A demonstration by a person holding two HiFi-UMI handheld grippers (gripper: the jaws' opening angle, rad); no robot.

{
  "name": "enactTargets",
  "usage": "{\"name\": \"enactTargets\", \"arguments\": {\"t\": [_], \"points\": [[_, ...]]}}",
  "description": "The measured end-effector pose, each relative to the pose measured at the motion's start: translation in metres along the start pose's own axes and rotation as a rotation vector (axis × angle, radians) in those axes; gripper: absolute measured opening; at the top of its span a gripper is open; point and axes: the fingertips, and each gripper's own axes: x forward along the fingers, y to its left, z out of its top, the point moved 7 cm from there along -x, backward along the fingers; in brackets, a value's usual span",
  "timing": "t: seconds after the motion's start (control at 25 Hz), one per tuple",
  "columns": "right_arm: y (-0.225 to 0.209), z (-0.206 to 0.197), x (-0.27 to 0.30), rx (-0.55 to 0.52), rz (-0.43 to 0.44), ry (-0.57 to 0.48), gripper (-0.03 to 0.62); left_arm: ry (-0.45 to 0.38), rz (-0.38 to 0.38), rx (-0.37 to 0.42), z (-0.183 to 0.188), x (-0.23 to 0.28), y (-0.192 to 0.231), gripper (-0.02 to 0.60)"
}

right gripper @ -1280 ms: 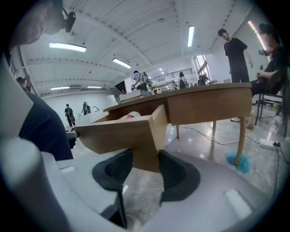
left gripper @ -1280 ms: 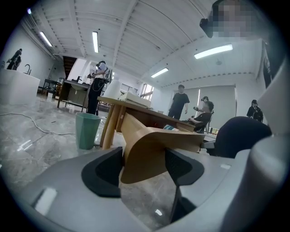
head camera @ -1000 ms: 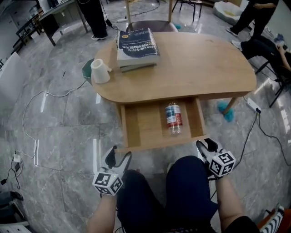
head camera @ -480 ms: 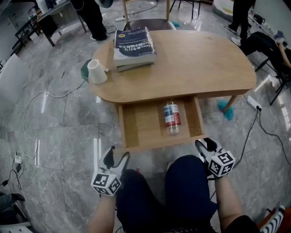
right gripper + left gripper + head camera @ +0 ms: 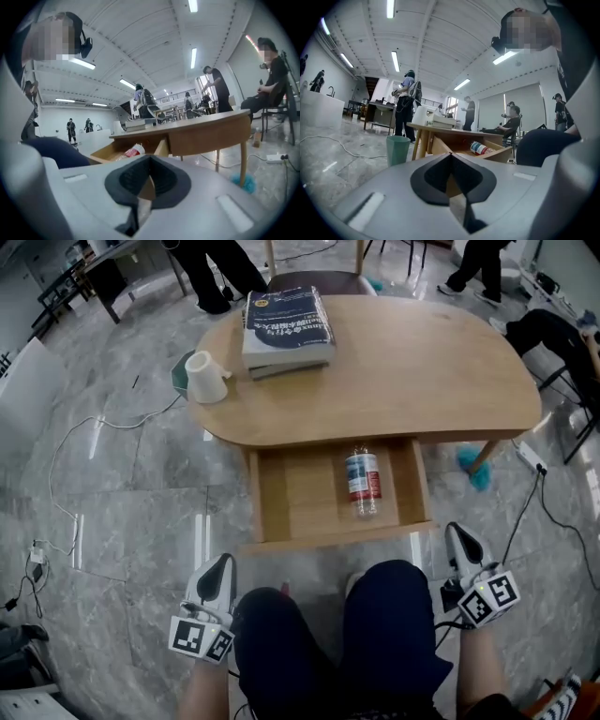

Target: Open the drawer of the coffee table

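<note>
1. My dark-trousered knees (image 5: pixel 375 634) fill the bottom of the head view and hide the floor between the two tools. My forearms are cut off by the lower edge.
2. The left gripper (image 5: pixel 221 565) sits beside my left knee with its jaws pressed together on nothing. The right gripper (image 5: pixel 461 532) sits by my right knee, closed and empty as well.
3. Just past my knees, the light wooden drawer (image 5: pixel 333 536) stands pulled out towards me, apart from both grippers. A clear plastic bottle with a red-and-white label (image 5: pixel 362 482) lies on its side in the right half.
4. The oval wooden coffee table top (image 5: pixel 422 371) hides the drawer's rear. On it lie stacked blue-covered books (image 5: pixel 286 326), their print too small to read, and a white cup (image 5: pixel 206 379).
5. A green bin (image 5: pixel 177 382) is mostly hidden behind the table's left edge. I cannot identify the teal fuzzy thing (image 5: pixel 474 471) by the right leg.
6. Farthest off, people are cut off at the legs.
</note>
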Motion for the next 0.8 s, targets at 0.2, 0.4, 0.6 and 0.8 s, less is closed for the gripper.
{"name": "enactTargets", "arguments": {"t": [0.2,0.4,0.6,0.8], "points": [[0.017,0.054,0.026,-0.067,0.128,-0.060,0.002,-0.055,-0.017,0.038,0.045,0.006,-0.005,0.008],[0.048,0.113,0.070,-0.103,0.276,0.018,0.002,-0.011,-0.035,0.011,0.106,0.027,-0.024,0.008],[0.091,0.205,0.064,-0.121,0.388,0.145,0.002,0.075,-0.057,-0.023,0.205,0.022,-0.063,0.008],[0.130,0.322,0.034,-0.076,0.464,0.220,0.002,0.179,-0.084,0.023,0.321,0.009,-0.110,0.007]]}}
